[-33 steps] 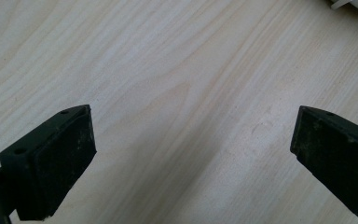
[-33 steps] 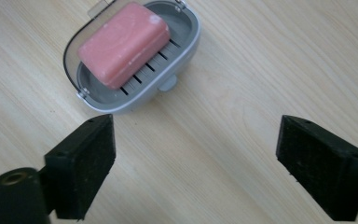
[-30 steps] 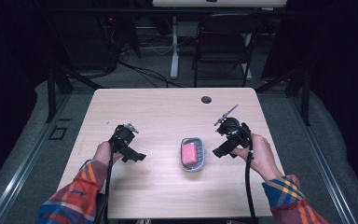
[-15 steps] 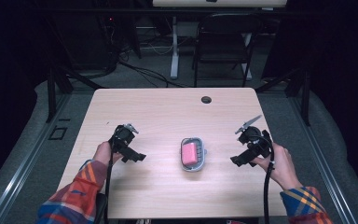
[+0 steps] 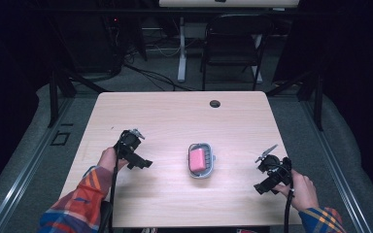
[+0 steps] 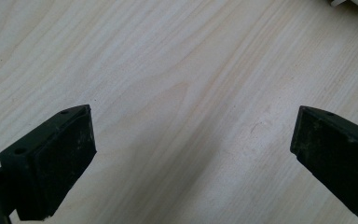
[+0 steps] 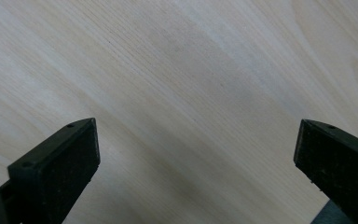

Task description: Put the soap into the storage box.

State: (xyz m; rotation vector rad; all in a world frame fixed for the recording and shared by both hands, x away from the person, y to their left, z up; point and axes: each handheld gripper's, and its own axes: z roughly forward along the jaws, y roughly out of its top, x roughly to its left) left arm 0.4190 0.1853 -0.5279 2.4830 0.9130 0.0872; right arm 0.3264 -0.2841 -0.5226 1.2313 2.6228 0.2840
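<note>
The left gripper [image 5: 137,154] sits low over the table's left half, held in the left hand [image 5: 108,158], its jaws spread wide with nothing between them. The right gripper [image 5: 271,175], in the right hand [image 5: 301,190], hangs low near the right edge; its jaws have just been opening and stand wide, empty.

Pink sponge [image 5: 197,159] (grey basket [image 5: 209,170])

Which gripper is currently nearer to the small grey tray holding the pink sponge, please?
Left. The left gripper sits just left of the tray, jaws open, while the right gripper is farther off to the tray's right, near the table edge.
</note>
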